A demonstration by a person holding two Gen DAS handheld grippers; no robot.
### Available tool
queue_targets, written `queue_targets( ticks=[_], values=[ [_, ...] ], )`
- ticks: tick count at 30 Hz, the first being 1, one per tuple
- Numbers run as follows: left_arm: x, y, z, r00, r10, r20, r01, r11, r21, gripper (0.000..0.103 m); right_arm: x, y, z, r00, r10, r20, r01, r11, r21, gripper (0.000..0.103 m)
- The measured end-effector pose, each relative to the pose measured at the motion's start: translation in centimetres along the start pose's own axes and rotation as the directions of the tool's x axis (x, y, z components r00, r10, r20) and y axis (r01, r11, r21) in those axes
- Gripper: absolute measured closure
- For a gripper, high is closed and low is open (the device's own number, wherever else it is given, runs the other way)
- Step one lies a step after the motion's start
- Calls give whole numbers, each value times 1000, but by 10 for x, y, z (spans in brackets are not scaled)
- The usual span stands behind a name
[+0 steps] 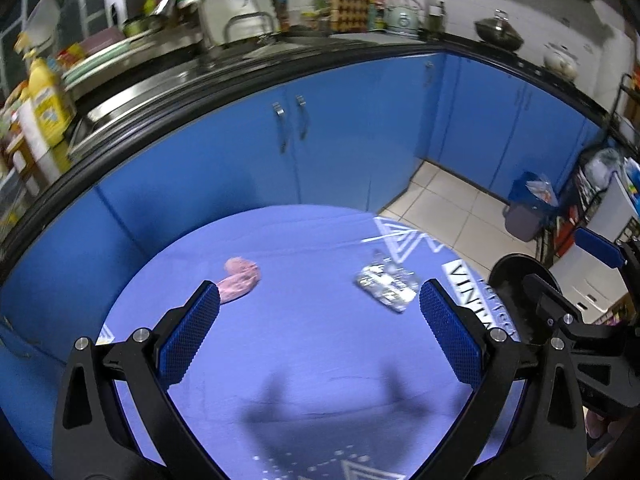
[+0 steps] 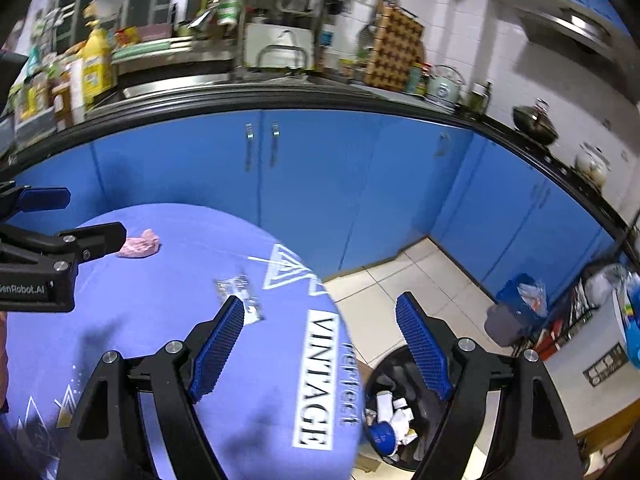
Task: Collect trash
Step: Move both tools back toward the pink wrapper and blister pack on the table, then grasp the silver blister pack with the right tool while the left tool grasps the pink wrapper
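Left wrist view. My left gripper (image 1: 320, 320) hangs over a round table (image 1: 304, 364) covered in blue-violet cloth; its jaws stand wide apart with nothing between them. Items on the table:
- a crumpled pink tissue (image 1: 240, 279), far left side, just past the tip of the left finger, which overlaps its near end in this view; I cannot tell whether they touch.
- a crumpled clear plastic wrapper (image 1: 386, 282), far right side, just beyond the right finger, near the white printed lettering.
- the gripper's own shadow, on bare cloth nearer the camera.
At the right edge I see part of my right gripper (image 1: 568, 312) beside a black bin (image 1: 520, 276). Beyond the table: blue cabinets (image 1: 340, 128) under a dark counter, and a grey bin with a blue liner (image 1: 528, 208) on the tiled floor.

Right wrist view. My right gripper (image 2: 320, 338) is also spread open and empty, straddling the table edge (image 2: 344, 320). Items:
- the clear plastic wrapper (image 2: 238, 294), on the cloth, partly hidden behind the left finger tip.
- the pink tissue (image 2: 140, 245), further back, just beside the left gripper (image 2: 72, 236), which enters from the left edge.
- the black bin (image 2: 392, 420), on the floor just beside the table, below the right finger, holding white paper scraps and a blue cup (image 2: 382, 436).
- the grey bin with a blue liner (image 2: 516, 312), well apart by the cabinets.
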State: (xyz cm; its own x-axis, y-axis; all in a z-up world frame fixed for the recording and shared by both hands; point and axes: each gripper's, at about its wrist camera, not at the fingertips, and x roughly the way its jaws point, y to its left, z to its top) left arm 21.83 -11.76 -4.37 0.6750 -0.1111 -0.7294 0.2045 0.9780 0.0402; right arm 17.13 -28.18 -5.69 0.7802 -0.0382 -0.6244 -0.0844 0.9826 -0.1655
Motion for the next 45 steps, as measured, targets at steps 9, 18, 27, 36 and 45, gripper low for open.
queue_targets(
  ticks=[9,18,27,36,45],
  values=[
    [21,54,-14,999,15,-38,-18,996,-82,4,28,44,7,998,44,-48,-47,997,-56,27],
    [66,88,-24,994,11,-113,-27,989,-145,4,81,56,-1,982,84,-170,-91,995,-34,27],
    [120,112,-32,980,4,-199,-35,988,-152,4,142,69,-19,950,110,-294,-130,990,-48,27],
    [168,114,-24,966,29,-257,-43,998,-47,4,185,69,-16,932,173,-319,-181,984,4,24],
    [193,120,-14,966,14,-258,-21,1000,-23,15,199,72,-6,945,186,-268,-196,980,-12,27]
  ],
)
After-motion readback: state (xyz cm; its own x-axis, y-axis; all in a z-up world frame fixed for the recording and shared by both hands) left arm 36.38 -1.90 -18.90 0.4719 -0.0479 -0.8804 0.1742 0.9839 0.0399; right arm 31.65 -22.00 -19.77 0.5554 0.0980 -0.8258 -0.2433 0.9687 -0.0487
